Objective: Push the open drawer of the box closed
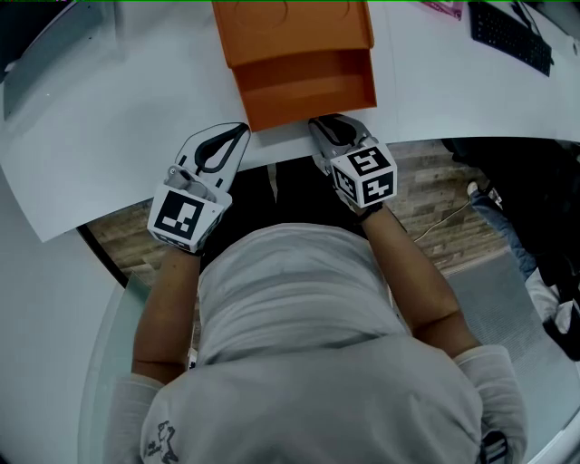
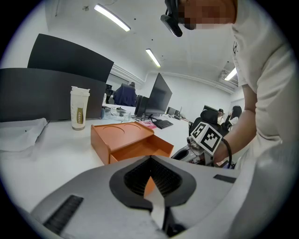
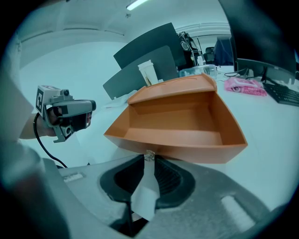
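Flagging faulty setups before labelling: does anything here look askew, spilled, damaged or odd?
Nothing stands out. The orange box sits flat on the white table, its drawer pulled out and empty, as the task expects. The cup behind it stands upright; nothing is spilled or broken.

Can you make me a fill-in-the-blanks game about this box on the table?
The box is the colour ____.
Its drawer is ____, not shut.
Nothing lies inside the drawer, so it is ____.
The table under the box is ____.
Missing words: orange, open, empty, white.
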### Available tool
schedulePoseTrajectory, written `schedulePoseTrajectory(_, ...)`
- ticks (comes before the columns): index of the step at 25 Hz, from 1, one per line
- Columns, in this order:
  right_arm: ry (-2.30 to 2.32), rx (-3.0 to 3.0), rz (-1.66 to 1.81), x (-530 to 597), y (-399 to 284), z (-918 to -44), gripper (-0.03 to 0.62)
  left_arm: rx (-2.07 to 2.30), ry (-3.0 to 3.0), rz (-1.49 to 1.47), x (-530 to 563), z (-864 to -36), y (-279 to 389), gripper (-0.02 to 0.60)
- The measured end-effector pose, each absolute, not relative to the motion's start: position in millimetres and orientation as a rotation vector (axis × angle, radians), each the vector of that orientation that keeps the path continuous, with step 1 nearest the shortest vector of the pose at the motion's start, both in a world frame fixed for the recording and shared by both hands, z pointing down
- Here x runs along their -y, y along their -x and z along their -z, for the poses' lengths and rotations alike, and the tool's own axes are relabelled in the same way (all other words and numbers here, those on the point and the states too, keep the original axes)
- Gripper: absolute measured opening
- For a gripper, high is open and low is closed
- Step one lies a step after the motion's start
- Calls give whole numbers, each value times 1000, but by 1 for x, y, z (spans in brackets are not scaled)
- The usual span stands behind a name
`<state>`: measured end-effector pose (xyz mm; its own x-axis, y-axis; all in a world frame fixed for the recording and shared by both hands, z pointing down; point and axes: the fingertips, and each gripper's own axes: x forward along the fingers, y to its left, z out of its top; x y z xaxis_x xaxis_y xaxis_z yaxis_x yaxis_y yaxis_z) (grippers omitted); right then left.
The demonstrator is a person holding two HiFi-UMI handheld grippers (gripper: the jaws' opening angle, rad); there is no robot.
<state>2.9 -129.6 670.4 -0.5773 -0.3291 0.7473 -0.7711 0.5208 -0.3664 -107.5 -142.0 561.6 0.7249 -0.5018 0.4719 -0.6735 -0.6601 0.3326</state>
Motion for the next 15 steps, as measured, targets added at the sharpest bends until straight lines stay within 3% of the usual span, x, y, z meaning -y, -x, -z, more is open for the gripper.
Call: schedulePoseTrajectory(15,-898,2148,-939,138,3,-667,69,895,-2449,-495,156,-553,110,-1)
